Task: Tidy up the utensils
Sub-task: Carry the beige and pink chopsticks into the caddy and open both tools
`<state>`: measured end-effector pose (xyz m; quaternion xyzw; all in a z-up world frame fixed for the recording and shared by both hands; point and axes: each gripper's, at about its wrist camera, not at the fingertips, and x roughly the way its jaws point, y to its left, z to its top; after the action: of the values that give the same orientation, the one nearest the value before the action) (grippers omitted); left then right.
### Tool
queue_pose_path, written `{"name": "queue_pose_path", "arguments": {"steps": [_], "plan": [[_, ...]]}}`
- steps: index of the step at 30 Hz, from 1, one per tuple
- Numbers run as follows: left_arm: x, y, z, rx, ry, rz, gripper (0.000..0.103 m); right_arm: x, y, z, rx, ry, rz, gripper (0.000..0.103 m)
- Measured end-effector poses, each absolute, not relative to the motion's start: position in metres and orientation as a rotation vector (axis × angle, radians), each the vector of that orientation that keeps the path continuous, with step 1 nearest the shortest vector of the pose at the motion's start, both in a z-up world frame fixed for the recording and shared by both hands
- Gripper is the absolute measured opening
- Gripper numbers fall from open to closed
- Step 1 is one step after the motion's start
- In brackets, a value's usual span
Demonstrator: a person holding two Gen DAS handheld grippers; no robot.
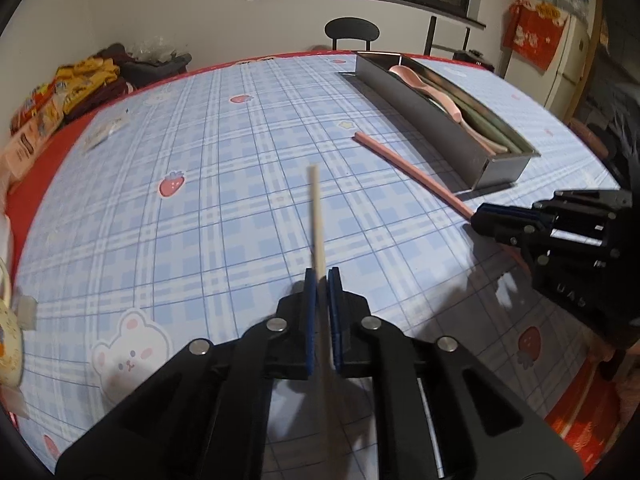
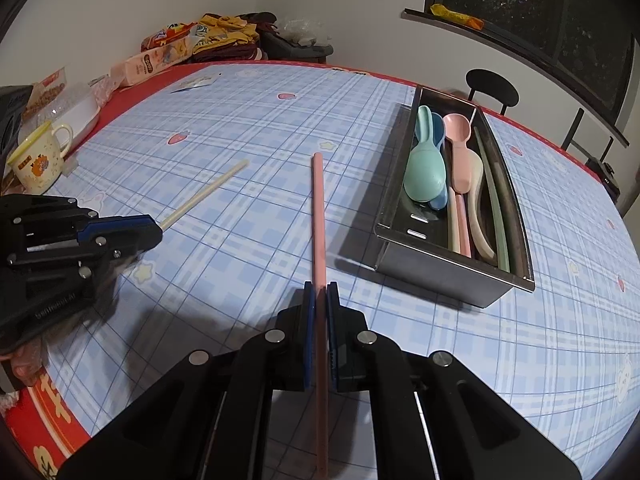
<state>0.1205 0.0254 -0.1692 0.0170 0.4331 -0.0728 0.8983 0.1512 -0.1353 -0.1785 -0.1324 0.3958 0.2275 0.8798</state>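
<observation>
**Two grippers each clamped on a chopstick beside a steel utensil box**

The left gripper [image 1: 322, 276] had its blue-padded fingers [image 1: 310, 300] closed tight on a slim cream-coloured chopstick [image 1: 316, 216], which stuck out forward and upward from between them, its far end lifted off the surface [image 1: 200, 160], a table under a blue plaid cloth printed with strawberries and bears. In the right wrist view the same cream stick [image 2: 204, 194] angled away from that gripper [image 2: 158, 230] at the left edge.

The right gripper [image 2: 321, 288] likewise had its fingers [image 2: 309, 308] clenched on a long pink chopstick [image 2: 319, 208], held near one end, with the rest reaching straight ahead. In the left wrist view this pink stick [image 1: 412, 172] ran toward the near side of a long rectangular stainless-steel box [image 1: 420, 108].

That box [image 2: 440, 280] stood on the surface to the right of the pink stick. Inside lay a mint-green rice paddle [image 2: 424, 172], a blue scoop partly beneath it, a pink spoon [image 2: 458, 128], a cream spoon and a pale green chopstick [image 2: 496, 200] along the right wall.

A yellow-rimmed cream mug [image 2: 38, 160] stood at the far left.
</observation>
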Motion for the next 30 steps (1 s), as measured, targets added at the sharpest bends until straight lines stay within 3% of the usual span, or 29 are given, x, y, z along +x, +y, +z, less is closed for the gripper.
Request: {"name": "queue_pose_path", "arguments": {"steps": [30], "plan": [[0.103,0.068,-0.152,-0.249,0.79,-0.246,0.01,0.138,-0.175,-0.152,-0.035,0.72,0.549,0.006]]}}
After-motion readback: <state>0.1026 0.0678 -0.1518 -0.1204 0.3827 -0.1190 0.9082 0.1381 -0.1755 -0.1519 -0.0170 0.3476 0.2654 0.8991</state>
